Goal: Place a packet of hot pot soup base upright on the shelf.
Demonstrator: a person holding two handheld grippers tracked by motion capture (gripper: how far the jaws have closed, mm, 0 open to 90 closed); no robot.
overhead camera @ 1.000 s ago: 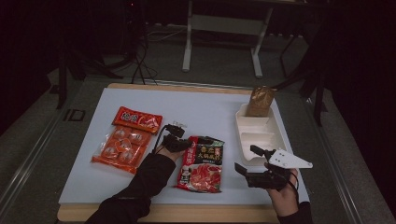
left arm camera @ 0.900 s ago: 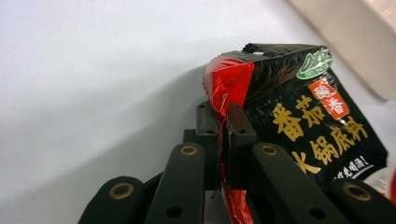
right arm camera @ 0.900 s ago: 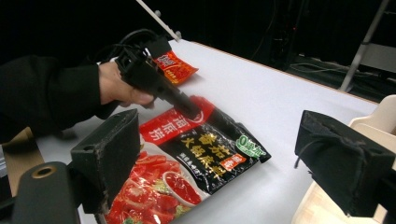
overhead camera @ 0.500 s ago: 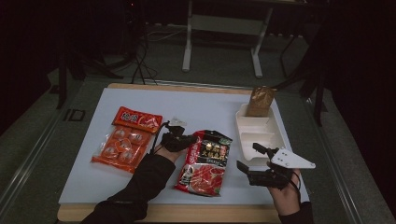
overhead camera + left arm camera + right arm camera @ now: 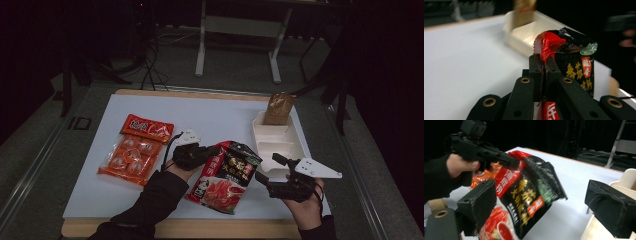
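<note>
At the centre of the high view, the left tool [image 5: 214,151] has its jaws pinched tight on the crinkled upper corner of the glossy red-and-black pouch [image 5: 225,176], tilting it off the smooth white worktop [image 5: 215,115]. The right tool [image 5: 270,169], lower right, stands wide open and empty beside the moulded white tray [image 5: 272,137]. Bare sheet lies open above the pouch.
</note>
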